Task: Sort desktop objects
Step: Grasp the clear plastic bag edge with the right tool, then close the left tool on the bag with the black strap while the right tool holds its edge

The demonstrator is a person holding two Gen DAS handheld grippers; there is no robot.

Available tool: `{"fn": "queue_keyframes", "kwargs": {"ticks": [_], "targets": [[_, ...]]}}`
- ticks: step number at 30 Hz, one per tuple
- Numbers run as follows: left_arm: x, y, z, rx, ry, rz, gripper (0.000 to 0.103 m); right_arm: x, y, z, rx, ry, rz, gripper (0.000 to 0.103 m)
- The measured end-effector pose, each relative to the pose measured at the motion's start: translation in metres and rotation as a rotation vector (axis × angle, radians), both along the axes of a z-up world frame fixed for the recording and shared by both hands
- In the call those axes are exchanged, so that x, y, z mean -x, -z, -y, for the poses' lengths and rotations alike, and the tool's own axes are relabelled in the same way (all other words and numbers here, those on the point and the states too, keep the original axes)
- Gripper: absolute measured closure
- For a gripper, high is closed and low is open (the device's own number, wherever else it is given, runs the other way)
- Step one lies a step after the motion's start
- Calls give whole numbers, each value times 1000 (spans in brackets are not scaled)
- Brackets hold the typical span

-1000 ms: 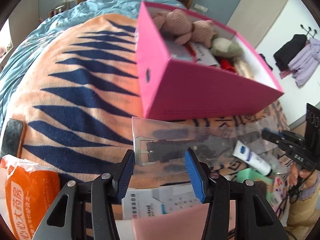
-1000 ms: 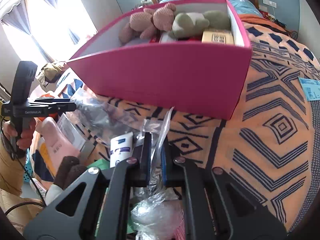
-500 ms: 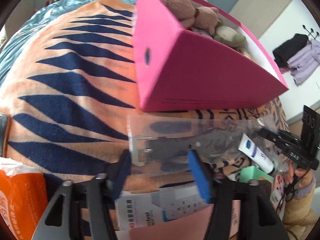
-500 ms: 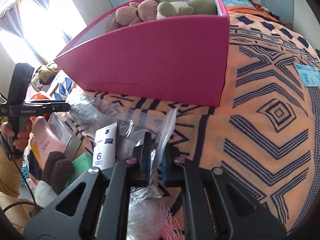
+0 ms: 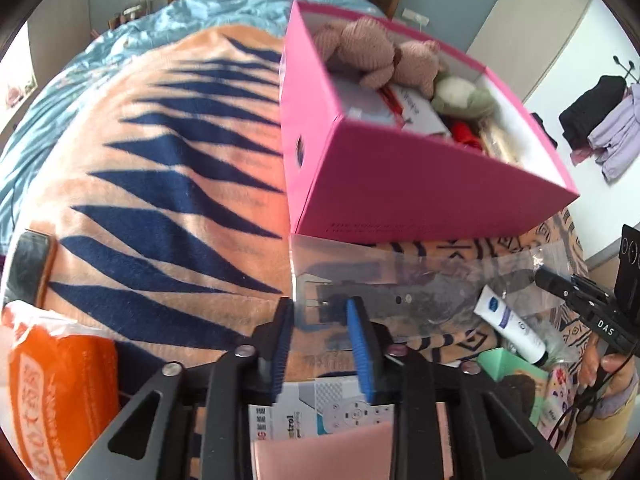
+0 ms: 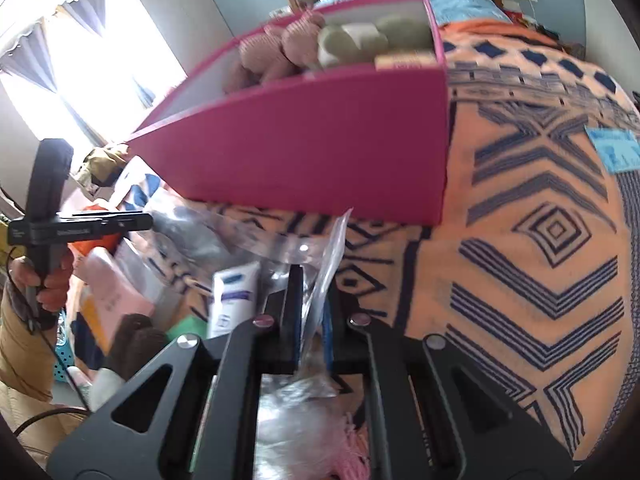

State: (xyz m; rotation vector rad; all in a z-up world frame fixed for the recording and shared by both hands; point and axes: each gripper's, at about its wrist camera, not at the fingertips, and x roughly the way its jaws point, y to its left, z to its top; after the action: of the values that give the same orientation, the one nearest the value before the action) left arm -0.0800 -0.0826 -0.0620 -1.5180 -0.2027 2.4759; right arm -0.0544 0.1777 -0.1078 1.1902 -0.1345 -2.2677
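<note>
A clear plastic bag with a dark strap and metal buckle inside hangs stretched in front of a pink box. My left gripper has its blue pads closing around the bag's buckle end, with a narrow gap still showing. My right gripper is shut on the other end of the clear bag. The pink box holds plush toys and small packages.
The box sits on an orange and navy patterned blanket. A white cream tube, an orange packet, a pink card and a printed box lie near the front edge. A blue paper lies at right.
My left gripper's pads have narrowed around the buckle end of the bag. Both grippers rose, so the box's contents show again. The right gripper stays shut on the bag.
</note>
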Motion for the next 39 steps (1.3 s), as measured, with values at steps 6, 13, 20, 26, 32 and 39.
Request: {"fn": "queue_keyframes", "kwargs": {"ticks": [6,13,20,26,32,39], "targets": [[-14,-19,-11,22,40,-80,94,-12,-27,12,12,-46,-79,95],[-15,-31,-22,44,64,-127,93,-18,-44,19,-8,-62,-141,98],[8,19,7,-20,16,66,67,-2,-32,-3,-38,14,-124,98],[12,23,-7,-63,85,79,48,6,-17,-16,-112,68,-109,98],[16,25,-29,-7,131,79,31,10,6,-17,-172,83,-81,98],[24,25,-19,-97,102,109,22,9,25,-22,-160,83,-40,98]]}}
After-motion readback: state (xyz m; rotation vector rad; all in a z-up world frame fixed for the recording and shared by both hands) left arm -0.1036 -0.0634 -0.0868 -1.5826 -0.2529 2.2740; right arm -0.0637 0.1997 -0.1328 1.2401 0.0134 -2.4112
